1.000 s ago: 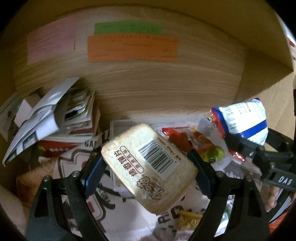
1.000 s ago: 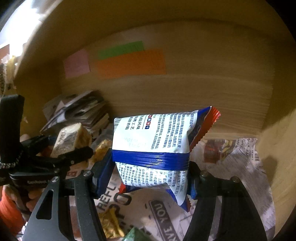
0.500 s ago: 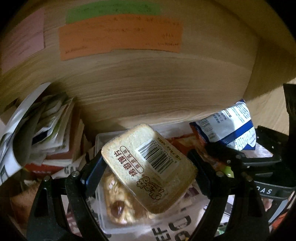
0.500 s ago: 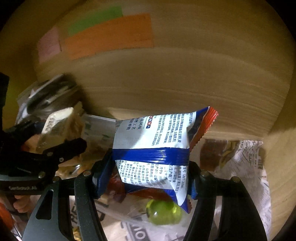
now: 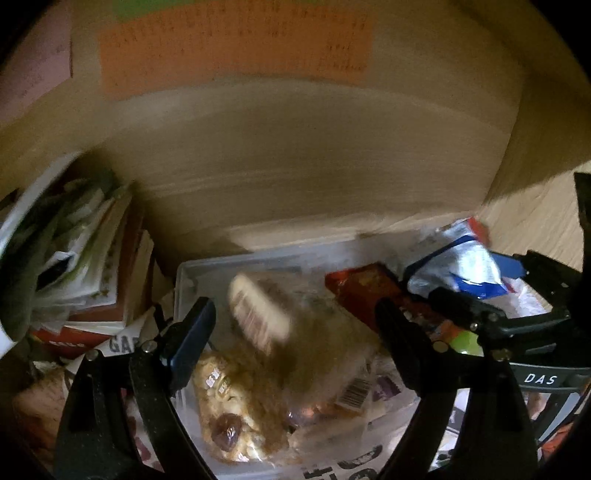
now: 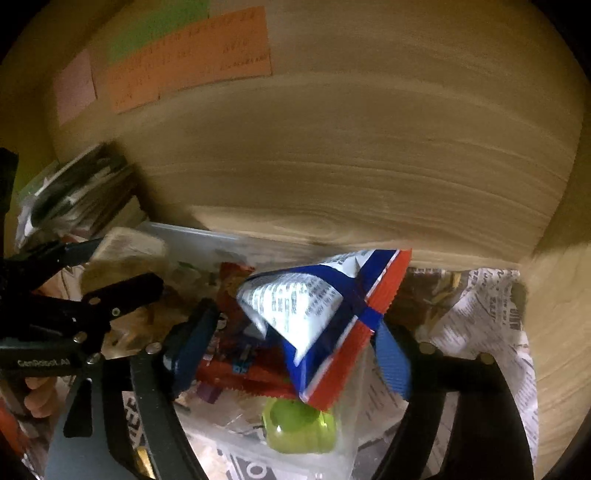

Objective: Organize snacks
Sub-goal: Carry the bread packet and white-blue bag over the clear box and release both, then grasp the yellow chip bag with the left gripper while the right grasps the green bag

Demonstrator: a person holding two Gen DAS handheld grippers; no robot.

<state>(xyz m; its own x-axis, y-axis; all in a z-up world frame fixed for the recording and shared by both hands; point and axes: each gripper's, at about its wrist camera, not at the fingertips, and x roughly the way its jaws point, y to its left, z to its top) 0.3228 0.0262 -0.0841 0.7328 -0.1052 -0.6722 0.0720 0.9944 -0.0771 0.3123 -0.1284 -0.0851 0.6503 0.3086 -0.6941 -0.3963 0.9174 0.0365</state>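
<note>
Hanging spread wide over a clear plastic bin [image 5: 192,273], left gripper [image 5: 295,325] with both fingers off a blurred toast packet [image 5: 258,314] tilted between them above the bin's wrapped snacks. Spread wide too, right gripper [image 6: 295,339], with a blue, white and red pouch [image 6: 317,314] tilted between its fingers, near the right pad, contact unclear, above a green cup [image 6: 299,428]. Under the bin, newspaper [image 6: 480,317]. Left, stacked booklets [image 5: 92,266]. Beyond, wood panel [image 5: 314,155] carrying 1 orange note [image 5: 236,48].

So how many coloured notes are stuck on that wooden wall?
3: a pink note at left, a green note at top, an orange note just below the green. More may lie outside the frame.
</note>
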